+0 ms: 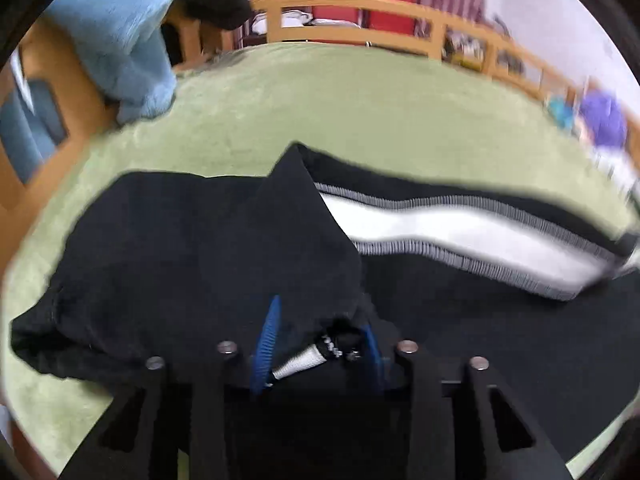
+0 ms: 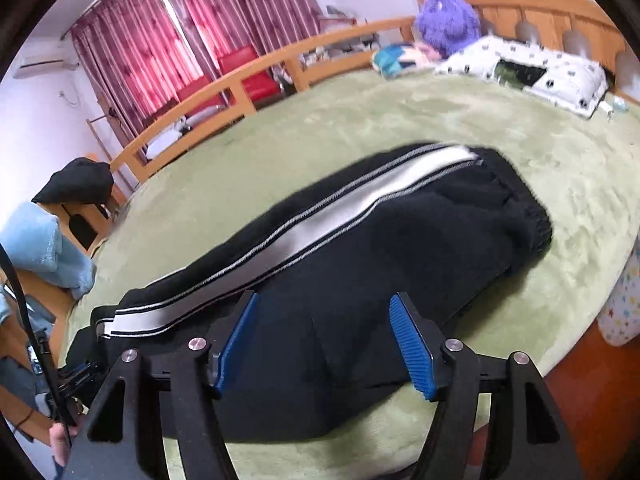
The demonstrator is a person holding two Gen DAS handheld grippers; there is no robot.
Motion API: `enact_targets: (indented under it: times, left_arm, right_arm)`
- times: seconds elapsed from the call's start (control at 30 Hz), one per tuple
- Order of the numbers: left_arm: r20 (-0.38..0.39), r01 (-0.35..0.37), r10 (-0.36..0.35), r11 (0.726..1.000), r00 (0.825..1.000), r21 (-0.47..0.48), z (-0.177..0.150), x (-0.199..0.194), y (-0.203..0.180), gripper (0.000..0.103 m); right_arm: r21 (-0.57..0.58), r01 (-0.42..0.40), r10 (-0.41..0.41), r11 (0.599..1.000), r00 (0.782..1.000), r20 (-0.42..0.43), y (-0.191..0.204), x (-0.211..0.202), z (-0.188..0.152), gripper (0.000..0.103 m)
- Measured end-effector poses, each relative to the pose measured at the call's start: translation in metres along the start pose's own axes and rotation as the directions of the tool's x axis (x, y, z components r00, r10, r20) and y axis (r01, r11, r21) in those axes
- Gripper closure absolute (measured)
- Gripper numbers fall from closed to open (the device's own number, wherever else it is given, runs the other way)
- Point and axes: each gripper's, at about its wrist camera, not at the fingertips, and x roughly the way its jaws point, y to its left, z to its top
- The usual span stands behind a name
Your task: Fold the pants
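My left tongs (image 1: 316, 340) pinch the track pants' (image 2: 360, 256) cuff; my right tongs (image 2: 324, 344) gape wide above them on the green bed (image 2: 440, 120).

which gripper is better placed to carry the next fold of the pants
Left. The left gripper is shut on the pants cuff end, while the right gripper is open above the fabric.

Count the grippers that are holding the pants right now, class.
1. The left gripper is clamped on the pants at the cuff end; the right gripper hangs open above them.
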Motion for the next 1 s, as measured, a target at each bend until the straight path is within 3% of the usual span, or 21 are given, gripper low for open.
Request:
enact_targets:
  times: [0.03, 0.1, 0.27, 0.37, 0.43, 0.5, 0.57, 0.73, 0.9, 1.0]
  left_arm:
    - [0.017, 0.036, -0.035, 0.998, 0.999, -0.048, 0.009, -0.006, 0.013, 0.085]
    - [0.062, 0.042, -0.036, 0.995, 0.997, -0.091, 0.026, -0.019, 0.029, 0.086]
    - [0.19, -0.025, 0.057, 0.985, 0.98, -0.168, 0.081, -0.045, 0.077, 0.087]
    - [0.175, -0.068, 0.103, 0.979, 0.979, -0.194, 0.106, -0.034, 0.099, 0.085]
    - [0.135, -0.073, 0.105, 0.973, 0.985, -0.221, 0.111, -0.028, 0.11, 0.075]
    - [0.113, -0.116, 0.147, 0.964, 0.983, -0.241, 0.109, -0.03, 0.119, 0.048]
    - [0.149, -0.118, 0.158, 0.961, 0.976, -0.248, 0.102, -0.043, 0.128, 0.036]
    - [0.132, -0.03, 0.065, 0.968, 0.989, -0.251, 0.079, -0.067, 0.154, 0.029]
    - [0.059, 0.034, -0.019, 0.964, 0.998, -0.264, 0.034, -0.066, 0.16, 0.029]
    - [0.011, 0.082, -0.083, 0.944, 0.996, -0.321, 0.006, -0.052, 0.165, 0.029]
  right_arm:
    - [0.005, 0.0, 0.0, 1.0, 1.0, -0.001, -0.001, 0.003, 0.002, 0.036]
    - [0.019, 0.015, -0.015, 1.0, 1.0, -0.002, -0.002, 0.007, 0.004, 0.036]
    - [0.022, 0.045, -0.044, 0.999, 0.999, -0.025, 0.003, 0.015, 0.002, 0.036]
    - [-0.016, 0.075, -0.076, 0.997, 0.997, -0.013, 0.013, 0.016, 0.0, 0.036]
    - [-0.032, 0.084, -0.085, 0.996, 0.996, -0.01, 0.018, 0.016, 0.0, 0.036]
    - [-0.042, 0.087, -0.087, 0.995, 0.996, -0.009, 0.024, 0.017, -0.001, 0.036]
    - [-0.059, 0.093, -0.093, 0.994, 0.996, -0.007, 0.03, 0.018, -0.002, 0.036]
    - [-0.169, 0.139, -0.136, 0.976, 0.99, 0.028, 0.059, 0.019, -0.01, 0.036]
    - [-0.261, 0.094, -0.089, 0.961, 0.996, 0.033, 0.084, 0.022, -0.026, 0.036]
    - [-0.264, 0.048, -0.045, 0.963, 0.999, 0.02, 0.088, 0.022, -0.031, 0.036]
